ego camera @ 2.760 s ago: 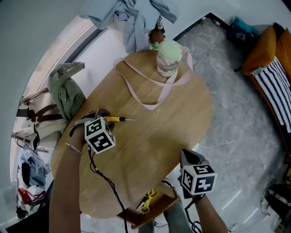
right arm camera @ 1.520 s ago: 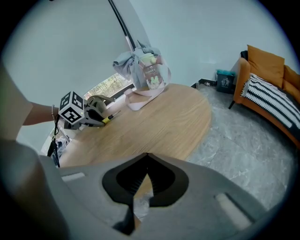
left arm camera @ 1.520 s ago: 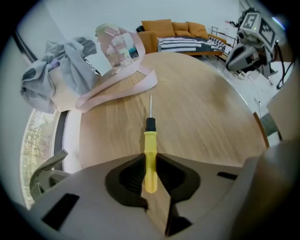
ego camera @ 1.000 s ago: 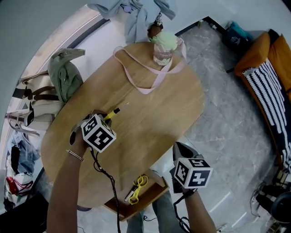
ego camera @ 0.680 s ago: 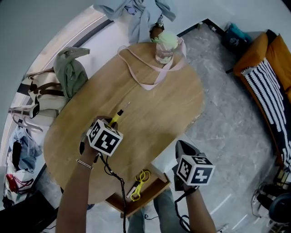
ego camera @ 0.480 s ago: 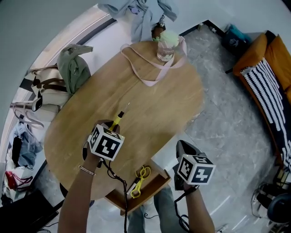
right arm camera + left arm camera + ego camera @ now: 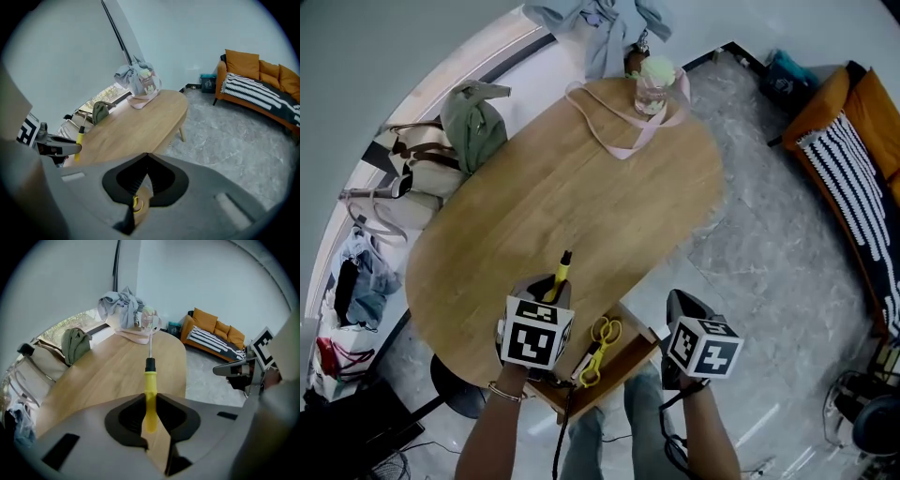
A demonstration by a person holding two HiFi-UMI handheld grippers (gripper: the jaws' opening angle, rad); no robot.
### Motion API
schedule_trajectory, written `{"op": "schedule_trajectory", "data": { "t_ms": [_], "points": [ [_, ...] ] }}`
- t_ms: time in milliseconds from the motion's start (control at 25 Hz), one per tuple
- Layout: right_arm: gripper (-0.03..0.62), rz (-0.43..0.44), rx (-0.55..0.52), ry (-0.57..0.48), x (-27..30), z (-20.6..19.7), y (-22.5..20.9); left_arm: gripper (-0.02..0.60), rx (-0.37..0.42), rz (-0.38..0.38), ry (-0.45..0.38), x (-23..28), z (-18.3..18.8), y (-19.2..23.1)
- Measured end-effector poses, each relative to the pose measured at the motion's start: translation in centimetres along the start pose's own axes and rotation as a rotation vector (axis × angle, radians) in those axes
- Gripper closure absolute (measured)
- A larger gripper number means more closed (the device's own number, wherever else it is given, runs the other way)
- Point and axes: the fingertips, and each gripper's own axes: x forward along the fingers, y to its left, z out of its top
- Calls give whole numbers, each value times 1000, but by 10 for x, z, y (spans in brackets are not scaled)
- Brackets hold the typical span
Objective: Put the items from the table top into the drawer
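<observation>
L gripper (image 7: 553,289) jaws narrow, clamped on yellow screwdriver (image 7: 563,266) handle, above table (image 7: 581,187) edge just beside open drawer (image 7: 633,359); R gripper (image 7: 147,158) jaws together, empty; screwdriver prob light, rigid, smooth; mid-handle grip suits.

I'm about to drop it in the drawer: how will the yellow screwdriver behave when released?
The screwdriver looks rigid and light for its length. Its rounded handle, pinched in the left hand-held gripper, will probably roll once freed. Its thin shaft might snag the scissors lying in the drawer.
</observation>
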Motion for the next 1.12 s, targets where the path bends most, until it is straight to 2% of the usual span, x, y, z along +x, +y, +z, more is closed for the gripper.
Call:
{"op": "schedule_trajectory", "data": {
  "t_ms": [280, 480, 680, 960, 1120],
  "points": [
    [589, -14, 25, -8, -17, -29, 3, 512, -82, -21, -10, -27, -43, -18],
    [589, -18, 43, 4, -27, -53, 7, 512, -62, -15, 15, -35, -72, -28],
    [589, -19, 48, 22, -37, -75, 13, 512, -72, -51, 45, -42, -105, -44],
    [588, -52, 72, 33, -44, -103, 12, 512, -44, -82, 76, -39, -143, -59],
    [589, -43, 68, 22, -50, -114, 22, 512, -30, -100, 94, -37, -167, -66]
  ]
}}
